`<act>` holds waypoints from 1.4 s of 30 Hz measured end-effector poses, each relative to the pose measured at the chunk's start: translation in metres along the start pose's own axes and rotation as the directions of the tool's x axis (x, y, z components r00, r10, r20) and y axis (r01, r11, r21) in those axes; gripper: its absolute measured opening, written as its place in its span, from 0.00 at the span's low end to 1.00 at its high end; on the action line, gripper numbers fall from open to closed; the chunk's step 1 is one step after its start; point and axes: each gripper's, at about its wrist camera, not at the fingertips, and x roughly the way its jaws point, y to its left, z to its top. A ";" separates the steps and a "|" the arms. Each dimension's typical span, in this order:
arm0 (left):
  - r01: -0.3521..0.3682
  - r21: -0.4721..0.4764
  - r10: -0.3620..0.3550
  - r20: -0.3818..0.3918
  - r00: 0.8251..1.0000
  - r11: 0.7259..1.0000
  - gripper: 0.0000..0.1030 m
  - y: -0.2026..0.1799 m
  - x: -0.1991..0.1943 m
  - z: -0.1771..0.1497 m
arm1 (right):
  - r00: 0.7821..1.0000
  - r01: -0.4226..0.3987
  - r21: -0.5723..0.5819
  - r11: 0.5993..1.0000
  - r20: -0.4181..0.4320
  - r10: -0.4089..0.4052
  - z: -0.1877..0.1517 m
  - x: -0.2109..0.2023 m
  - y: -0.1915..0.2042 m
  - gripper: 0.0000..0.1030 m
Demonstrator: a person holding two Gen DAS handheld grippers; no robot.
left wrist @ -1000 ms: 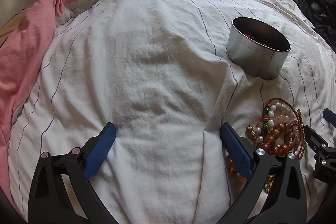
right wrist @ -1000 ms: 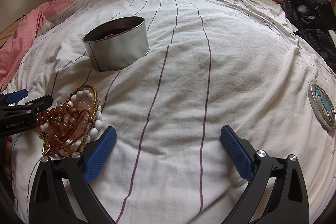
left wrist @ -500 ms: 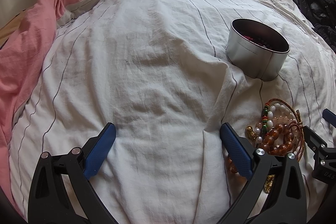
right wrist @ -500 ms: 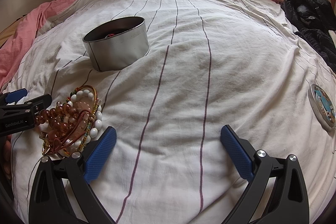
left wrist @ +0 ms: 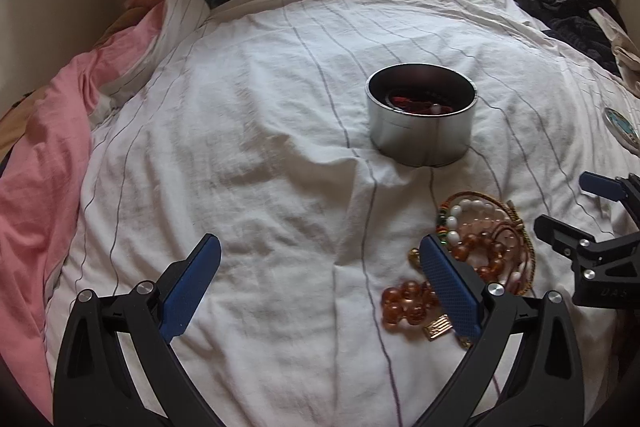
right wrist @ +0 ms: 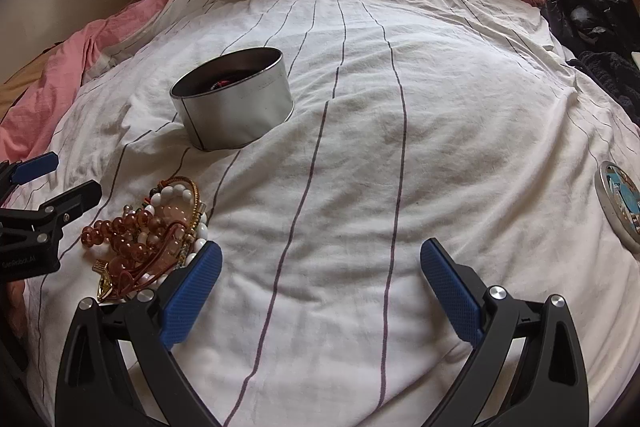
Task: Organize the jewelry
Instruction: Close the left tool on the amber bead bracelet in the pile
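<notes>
Duvet: white striped duvet (right wrist: 440,155) spread over the bed.
Tin: round silver tin (left wrist: 422,119), lid off, upright, red pieces inside.
Grippers: left gripper (left wrist: 320,279) and right gripper (right wrist: 320,275) both spread wide, empty.
Jewelry: heap of beaded bracelets (right wrist: 160,227) just before the tin, between both grippers.

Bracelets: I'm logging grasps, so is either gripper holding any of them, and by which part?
Nothing is held. Left gripper and right gripper both stand with jaws wide open over the bedsheet; the bracelets lie loose beside them.
</notes>
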 end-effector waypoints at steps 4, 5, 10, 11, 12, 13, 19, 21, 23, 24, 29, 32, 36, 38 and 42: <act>0.119 0.061 -0.119 -0.001 0.993 0.991 0.93 -0.018 -0.002 -0.001 | 1.000 0.009 -0.001 1.000 0.003 -0.009 0.001 0.000 0.000 0.92; 0.144 0.078 -0.144 -0.002 0.990 0.987 0.93 -0.025 -0.003 -0.003 | 1.000 0.011 0.001 1.000 0.001 -0.011 0.000 0.001 0.001 0.92; 0.182 0.126 -0.181 -0.026 0.983 0.975 0.87 -0.043 -0.002 -0.011 | 1.000 0.015 0.000 1.000 -0.007 -0.015 0.000 0.001 0.001 0.92; 0.215 0.112 -0.211 -0.039 0.977 0.970 0.77 -0.041 -0.001 -0.012 | 1.000 0.014 0.000 1.000 -0.006 -0.014 0.000 0.001 0.001 0.92; 0.244 0.091 -0.240 -0.054 0.969 0.965 0.72 -0.039 0.002 -0.013 | 1.000 0.015 0.000 1.000 -0.007 -0.015 0.000 0.002 0.001 0.92; 0.267 0.075 -0.262 -0.071 0.963 0.961 0.66 -0.037 0.005 -0.013 | 1.000 0.015 0.000 1.000 -0.007 -0.015 0.000 0.002 0.001 0.92; 0.332 0.100 -0.323 -0.101 0.941 0.938 0.25 -0.040 0.004 -0.016 | 1.000 0.017 0.003 1.000 -0.001 -0.017 0.000 0.001 0.000 0.92; 0.332 0.094 -0.324 -0.090 0.942 0.939 0.11 -0.037 0.000 -0.014 | 1.000 0.016 0.008 1.000 0.012 -0.016 0.001 -0.002 -0.001 0.92; 0.360 0.060 -0.354 -0.083 0.931 0.931 0.10 -0.028 -0.004 -0.012 | 0.999 0.003 0.015 1.000 0.034 -0.003 0.002 -0.005 -0.002 0.92; 0.369 0.046 -0.365 -0.075 0.928 0.928 0.10 -0.025 -0.006 -0.011 | 0.999 -0.011 0.016 1.000 0.048 0.010 0.003 -0.008 -0.001 0.92; 0.377 -0.008 -0.377 -0.019 0.926 0.926 0.10 -0.011 -0.014 -0.005 | 0.989 -0.133 -0.024 0.991 0.066 0.134 0.009 -0.009 0.010 0.90; 0.353 -0.037 -0.353 0.004 0.936 0.935 0.10 -0.002 -0.016 -0.002 | 0.973 -0.231 0.007 0.973 0.012 0.231 0.014 0.001 0.012 0.47; 0.327 -0.054 -0.327 0.016 0.945 0.943 0.10 0.005 -0.018 0.001 | 0.956 -0.290 0.035 0.956 -0.025 0.291 0.023 0.012 0.016 0.34; 0.323 -0.055 -0.322 0.015 0.946 0.945 0.10 0.006 -0.017 0.002 | 0.947 -0.316 0.034 0.948 -0.044 0.317 0.026 0.014 0.020 0.34; 0.321 -0.050 -0.321 0.009 0.947 0.946 0.11 0.004 -0.017 0.002 | 0.935 -0.342 0.024 0.939 -0.087 0.343 0.026 0.020 0.031 0.22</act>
